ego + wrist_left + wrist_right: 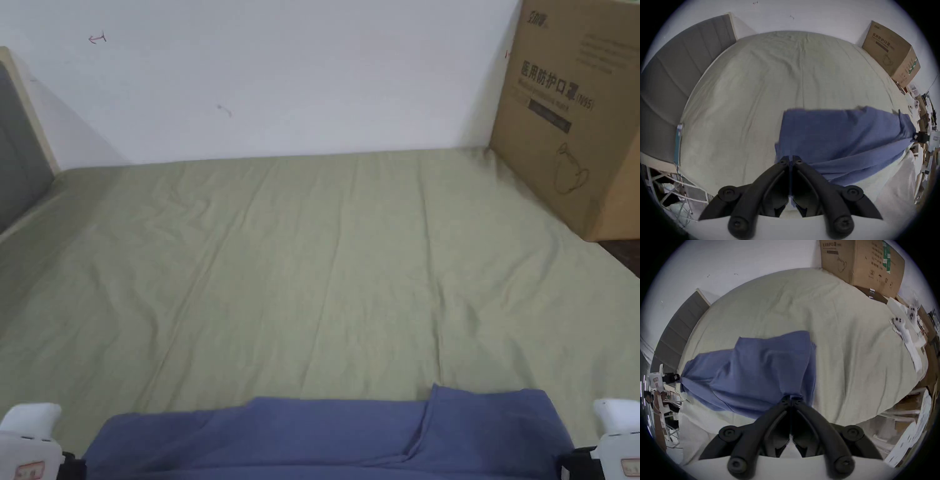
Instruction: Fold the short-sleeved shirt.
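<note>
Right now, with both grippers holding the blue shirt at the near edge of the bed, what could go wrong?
1. The shirt looks pinched by only a small bit of cloth in the left gripper and the right gripper; a hard pull might slip a corner free.
2. One end is already doubled over with creases, so laying it down as it is could fold unevenly.
3. The shirt sits at the bed edge; slack cloth may slide off.
</note>
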The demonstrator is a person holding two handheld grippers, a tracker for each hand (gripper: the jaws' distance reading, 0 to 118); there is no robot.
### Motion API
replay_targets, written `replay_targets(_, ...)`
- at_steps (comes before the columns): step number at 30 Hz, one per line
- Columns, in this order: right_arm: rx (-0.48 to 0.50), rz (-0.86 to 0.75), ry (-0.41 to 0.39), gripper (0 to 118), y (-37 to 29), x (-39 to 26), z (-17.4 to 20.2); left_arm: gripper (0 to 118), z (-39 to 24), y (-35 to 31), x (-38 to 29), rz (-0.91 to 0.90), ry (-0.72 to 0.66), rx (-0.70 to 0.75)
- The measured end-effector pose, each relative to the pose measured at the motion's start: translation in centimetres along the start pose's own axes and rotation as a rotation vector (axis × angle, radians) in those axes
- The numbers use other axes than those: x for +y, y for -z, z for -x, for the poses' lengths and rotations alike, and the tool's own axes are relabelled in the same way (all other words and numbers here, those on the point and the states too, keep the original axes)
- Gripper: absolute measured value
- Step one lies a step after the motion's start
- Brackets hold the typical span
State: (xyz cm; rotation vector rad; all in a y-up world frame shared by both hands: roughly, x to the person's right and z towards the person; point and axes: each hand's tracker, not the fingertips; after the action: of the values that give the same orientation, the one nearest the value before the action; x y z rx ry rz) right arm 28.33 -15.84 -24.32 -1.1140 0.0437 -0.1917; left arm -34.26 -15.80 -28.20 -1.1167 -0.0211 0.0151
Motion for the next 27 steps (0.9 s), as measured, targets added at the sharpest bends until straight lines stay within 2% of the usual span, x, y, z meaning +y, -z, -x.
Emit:
replay_targets(1,0.001,-0.015,-0.003,0,0.2,-0.2,0.0,4,-0.3,0.2,-0.5,0.007,-0.003,0.001)
replay_targets(2,-0.01,-0.026,-0.006,8,0.2,-0.3,0.2,12,-0.5,0.4,-0.7,0.012,-0.008,0.004)
replay_targets(3,-0.017,-0.031,-0.006,31,0.1,-0.3,0.3,29,0.1,1.2,-0.7,0.025,-0.002,0.022)
replay_targets(4,-0.04,-0.032,-0.008,60,0.0,-0.1,0.7,60,0.1,1.4,-0.8,0.021,0.009,0.052)
replay_targets(5,-0.054,-0.038,-0.016,61,-0.4,0.3,0.8,87,-0.1,1.3,-1.0,0.019,0.01,0.056)
replay_targets(6,-0.058,-0.049,-0.025,61,-0.8,0.5,1.1,105,-0.1,0.9,-1.0,0.013,0.005,0.054)
replay_targets(7,-0.07,-0.081,-0.04,61,-1.4,0.9,1.7,111,-0.1,-0.1,-0.9,-0.028,-0.035,0.015)
replay_targets(10,-0.072,-0.159,-0.075,61,-3.0,2.2,3.6,109,-0.2,-1.9,-0.3,-0.091,-0.132,-0.086)
replay_targets(11,-0.055,-0.184,-0.077,60,-3.4,2.6,4.5,103,-0.1,-2.9,0.4,-0.107,-0.153,-0.118)
replay_targets(12,-0.03,-0.203,-0.085,53,-3.7,2.9,5.3,87,-0.2,-3.4,0.5,-0.122,-0.166,-0.145)
replay_targets(13,-0.01,-0.223,-0.105,19,-3.8,3.3,6.2,39,-0.5,-3.8,0.6,-0.133,-0.171,-0.167)
replay_targets(14,-0.02,-0.261,-0.117,4,-3.8,3.3,7.5,0,-0.8,-3.9,0.6,-0.13,-0.167,-0.184)
replay_targets(15,-0.057,-0.289,-0.12,3,-3.5,3.3,8.8,0,-1.3,-4.0,0.4,-0.131,-0.169,-0.17)
replay_targets(17,-0.027,-0.277,-0.176,3,-2.3,3.1,11.0,0,-1.2,-3.8,0.2,-0.126,-0.171,-0.198)
replay_targets(21,0.03,-0.235,-0.158,3,0.1,2.5,14.3,3,0.8,-2.9,-0.9,-0.149,-0.265,-0.245)
replay_targets(22,0.036,-0.232,-0.159,3,0.6,2.3,15.1,24,1.6,-2.9,-1.2,-0.172,-0.292,-0.261)
replay_targets(24,0.05,-0.22,-0.167,3,1.3,2.0,16.6,75,3.3,-2.6,-1.9,-0.167,-0.336,-0.306)
replay_targets(25,0.064,-0.215,-0.18,3,1.9,2.0,16.8,96,4.0,-2.4,-2.3,-0.152,-0.367,-0.318)
replay_targets(27,0.087,-0.187,-0.208,3,2.4,2.1,18.0,103,5.2,-1.6,-3.2,-0.137,-0.424,-0.35)
